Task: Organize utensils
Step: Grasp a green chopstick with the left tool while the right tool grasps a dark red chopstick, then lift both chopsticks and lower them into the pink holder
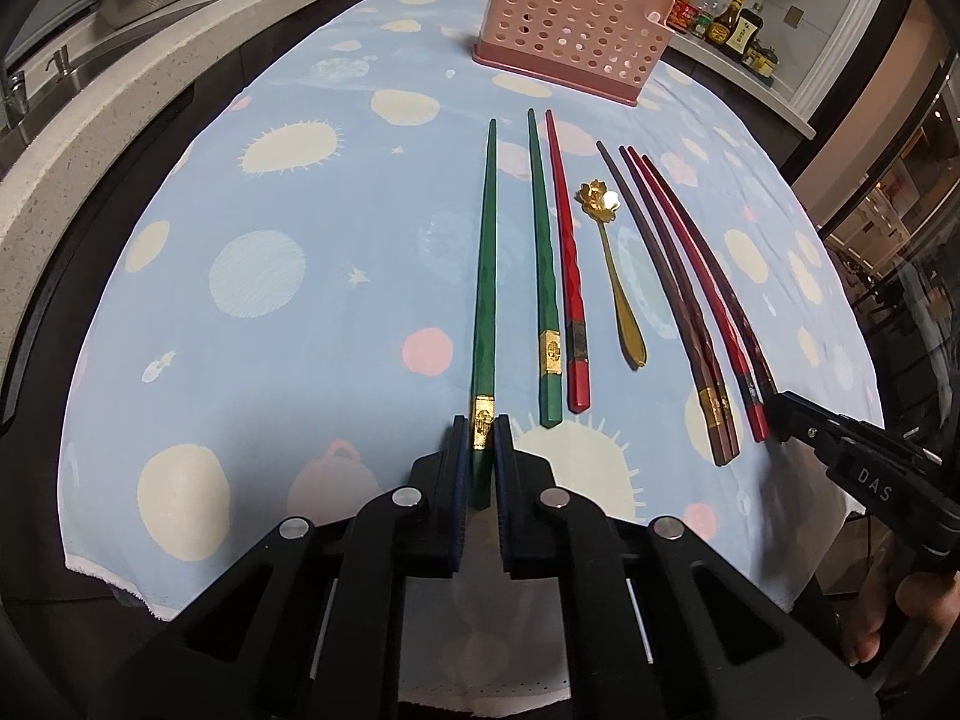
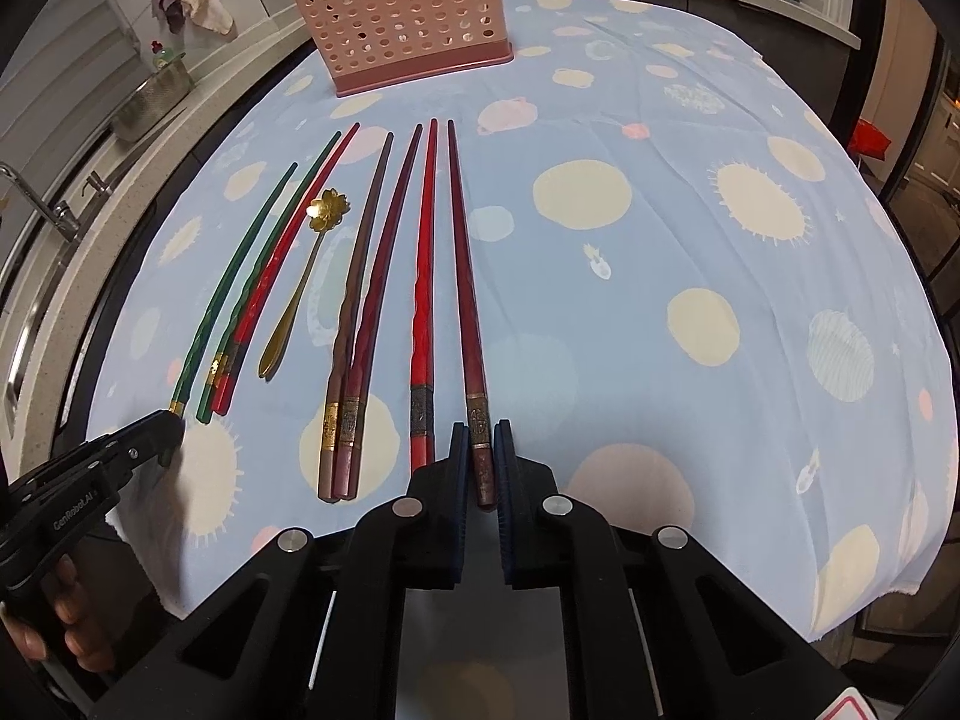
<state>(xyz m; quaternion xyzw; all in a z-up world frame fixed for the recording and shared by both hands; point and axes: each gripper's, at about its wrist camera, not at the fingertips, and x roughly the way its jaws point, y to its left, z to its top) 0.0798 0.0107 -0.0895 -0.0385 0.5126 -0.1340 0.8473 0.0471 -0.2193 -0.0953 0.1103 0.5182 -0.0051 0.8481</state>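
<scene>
With the left hand-held gripper (image 1: pixel 483 438) clamped on the outermost green chopstick (image 1: pixel 485 276) and the right hand-held gripper (image 2: pixel 480 450) on the dark red chopstick (image 2: pixel 465 300), both lying on the surface (image 2: pixel 660 240), level lifts toward the pink holder (image 2: pixel 402 18) are advised.

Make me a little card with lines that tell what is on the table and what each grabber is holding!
Surface: table under a light blue cloth with cream and pink spots
Holder: pink plastic basket with round holes, far end, upright
Left hand-held gripper: shut on outermost green chopstick with gold band
Right hand-held gripper: shut on outermost dark red chopstick
Spoon: gold spoon with flower-shaped bowl, lying among the chopsticks
Loose chopsticks: green, red, brown and dark red, lying flat on the cloth
</scene>
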